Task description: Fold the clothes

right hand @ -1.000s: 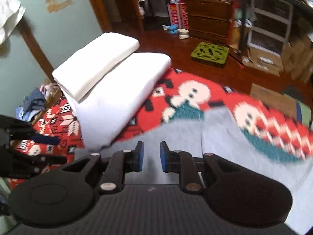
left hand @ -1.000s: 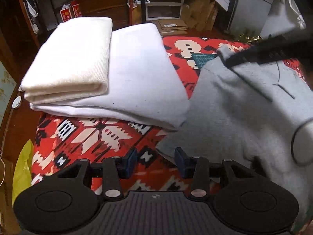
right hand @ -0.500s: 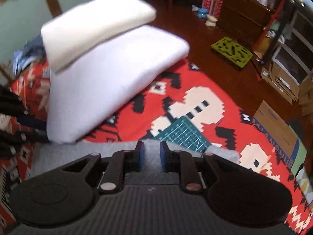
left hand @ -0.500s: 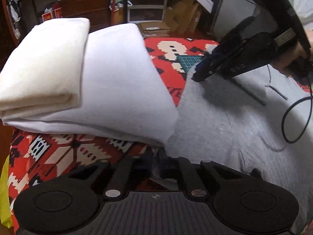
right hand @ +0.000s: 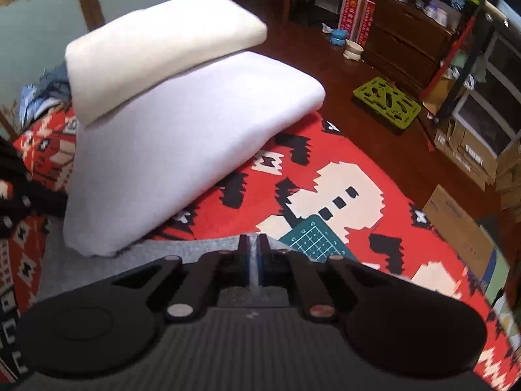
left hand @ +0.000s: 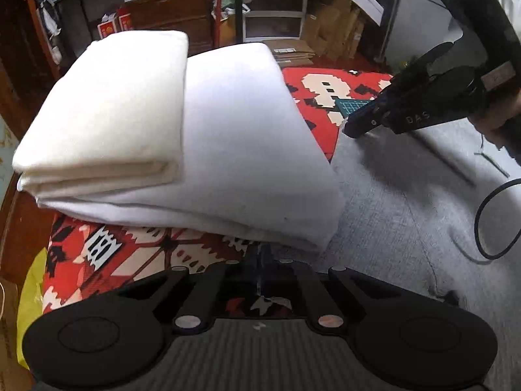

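- Left gripper (left hand: 260,260): fingers together, pinching grey garment (left hand: 407,211) edge, lower centre.
- Right gripper (right hand: 253,254): fingers nearly together on the garment's far edge.
- Garment lies flat on red cloth (right hand: 293,169), right of frame.
- Folded whites (left hand: 228,137) stacked upper left.

A lived-in home room: wooden dresser (right hand: 407,42) at upper right, cardboard boxes (right hand: 462,228) on the wood floor (right hand: 325,75), patterned red blanket (right hand: 293,176) under folded linens (right hand: 182,107).
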### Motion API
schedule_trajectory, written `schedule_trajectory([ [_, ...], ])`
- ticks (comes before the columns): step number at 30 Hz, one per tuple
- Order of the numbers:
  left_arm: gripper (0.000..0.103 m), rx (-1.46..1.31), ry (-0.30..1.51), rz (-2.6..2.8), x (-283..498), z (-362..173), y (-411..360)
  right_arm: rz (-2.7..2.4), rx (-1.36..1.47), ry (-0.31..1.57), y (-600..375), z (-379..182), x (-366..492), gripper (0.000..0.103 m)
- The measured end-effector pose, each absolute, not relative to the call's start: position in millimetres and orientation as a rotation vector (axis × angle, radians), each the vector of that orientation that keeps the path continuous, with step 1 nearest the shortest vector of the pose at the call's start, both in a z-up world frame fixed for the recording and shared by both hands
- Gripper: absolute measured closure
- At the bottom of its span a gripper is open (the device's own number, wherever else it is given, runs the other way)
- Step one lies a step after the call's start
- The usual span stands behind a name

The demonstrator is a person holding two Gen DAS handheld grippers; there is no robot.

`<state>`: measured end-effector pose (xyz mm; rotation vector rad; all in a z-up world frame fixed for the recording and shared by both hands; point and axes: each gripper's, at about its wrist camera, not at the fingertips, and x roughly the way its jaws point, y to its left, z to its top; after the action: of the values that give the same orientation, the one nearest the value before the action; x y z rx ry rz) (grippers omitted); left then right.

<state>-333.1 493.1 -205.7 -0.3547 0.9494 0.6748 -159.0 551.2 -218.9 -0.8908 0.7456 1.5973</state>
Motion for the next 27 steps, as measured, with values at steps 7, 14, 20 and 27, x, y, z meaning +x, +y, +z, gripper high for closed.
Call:
schedule_trajectory([
  [7,0.069,-0.388,0.971,0.751,-340,-200,494,1.563,-0.768,0.820,513,-197,-146,0.077],
  [14,0.039,-0.444,1.016,0.788,-354,-177,470,1.446,-0.619,0.966,423,-175,-127,0.035],
  [20,0.017,-0.369,1.005,0.710,-305,-161,429,1.256,-0.473,1.078,325,-161,-93,0.008],
  [27,0.012,-0.321,0.984,0.521,-220,-171,374,1.035,-0.447,1.135,236,-177,-61,0.001],
])
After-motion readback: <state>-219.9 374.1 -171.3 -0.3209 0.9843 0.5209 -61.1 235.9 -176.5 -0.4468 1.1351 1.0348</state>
